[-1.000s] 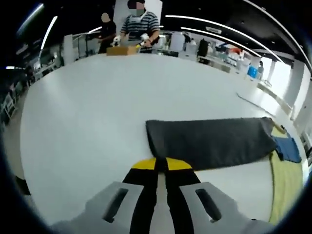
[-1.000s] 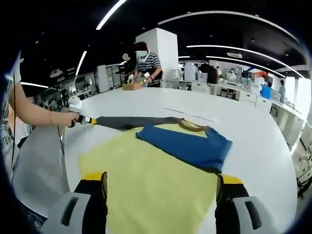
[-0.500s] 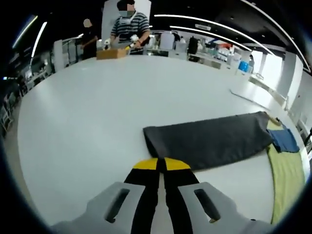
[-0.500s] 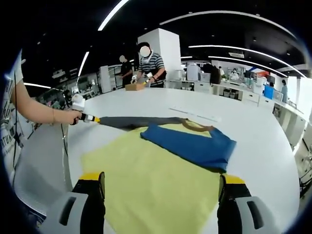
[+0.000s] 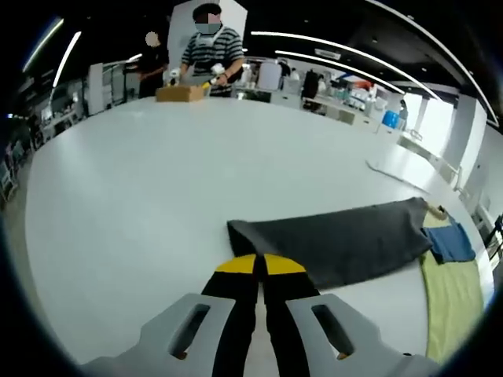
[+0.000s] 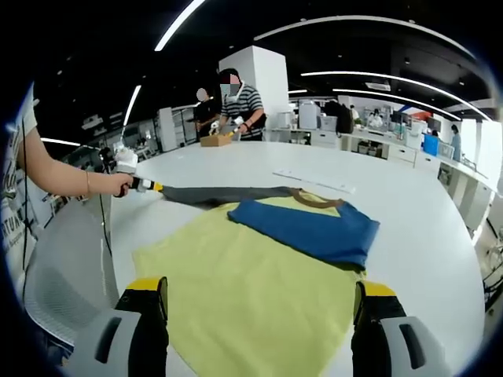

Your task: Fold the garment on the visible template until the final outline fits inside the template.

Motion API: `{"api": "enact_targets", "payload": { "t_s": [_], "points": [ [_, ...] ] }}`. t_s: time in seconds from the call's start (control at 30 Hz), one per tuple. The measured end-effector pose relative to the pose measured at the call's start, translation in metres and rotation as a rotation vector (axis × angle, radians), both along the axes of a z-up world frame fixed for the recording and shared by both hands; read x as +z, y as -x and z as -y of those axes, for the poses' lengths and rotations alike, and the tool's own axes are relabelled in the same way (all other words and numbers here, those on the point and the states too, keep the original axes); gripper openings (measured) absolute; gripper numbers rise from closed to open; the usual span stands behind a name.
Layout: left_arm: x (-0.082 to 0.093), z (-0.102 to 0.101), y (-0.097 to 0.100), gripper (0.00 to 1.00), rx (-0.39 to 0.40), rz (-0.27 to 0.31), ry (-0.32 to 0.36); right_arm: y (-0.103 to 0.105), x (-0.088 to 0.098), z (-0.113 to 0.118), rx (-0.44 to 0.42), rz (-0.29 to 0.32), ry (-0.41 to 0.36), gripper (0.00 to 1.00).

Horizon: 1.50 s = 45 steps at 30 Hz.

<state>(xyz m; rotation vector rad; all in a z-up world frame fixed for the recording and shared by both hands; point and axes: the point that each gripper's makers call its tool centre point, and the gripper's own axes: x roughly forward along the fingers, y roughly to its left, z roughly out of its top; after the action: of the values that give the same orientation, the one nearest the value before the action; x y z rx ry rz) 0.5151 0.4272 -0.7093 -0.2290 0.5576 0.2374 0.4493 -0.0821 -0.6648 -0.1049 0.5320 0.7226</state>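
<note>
Only right gripper (image 6: 255,302), jaws spread, shows yellow template (image 6: 236,275); left gripper (image 5: 259,271) pinches grey sleeve (image 5: 338,239).

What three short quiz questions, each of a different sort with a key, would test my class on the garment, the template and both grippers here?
1. True or false: the right gripper is shut on the yellow template.
2. Which is the left gripper pinching? A) the dark grey sleeve B) the cardboard box C) the template
3. Fill in: the garment's blue body lies folded on the ____ template.

Key: 1 false, it is open above the template; 2 A; 3 yellow.
</note>
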Motion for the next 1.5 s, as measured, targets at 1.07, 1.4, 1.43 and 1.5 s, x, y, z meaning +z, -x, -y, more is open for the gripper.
{"api": "enact_targets", "payload": {
  "t_s": [1.07,1.4,1.43,1.5],
  "points": [
    [0.047,0.070,-0.045,0.00,-0.243,0.074,-0.052,0.009,-0.006,-0.005,0.016,-0.012,-0.003,0.97],
    [0.057,0.104,-0.063,0.00,-0.322,0.096,-0.039,0.011,-0.008,-0.005,0.018,-0.014,-0.004,0.97],
    [0.058,0.108,-0.065,0.00,-0.332,0.096,-0.039,0.012,-0.008,-0.005,0.018,-0.015,-0.004,0.97],
    [0.059,0.114,-0.068,0.00,-0.347,0.097,-0.038,0.012,-0.008,-0.005,0.017,-0.014,-0.005,0.97]
  ]
}}
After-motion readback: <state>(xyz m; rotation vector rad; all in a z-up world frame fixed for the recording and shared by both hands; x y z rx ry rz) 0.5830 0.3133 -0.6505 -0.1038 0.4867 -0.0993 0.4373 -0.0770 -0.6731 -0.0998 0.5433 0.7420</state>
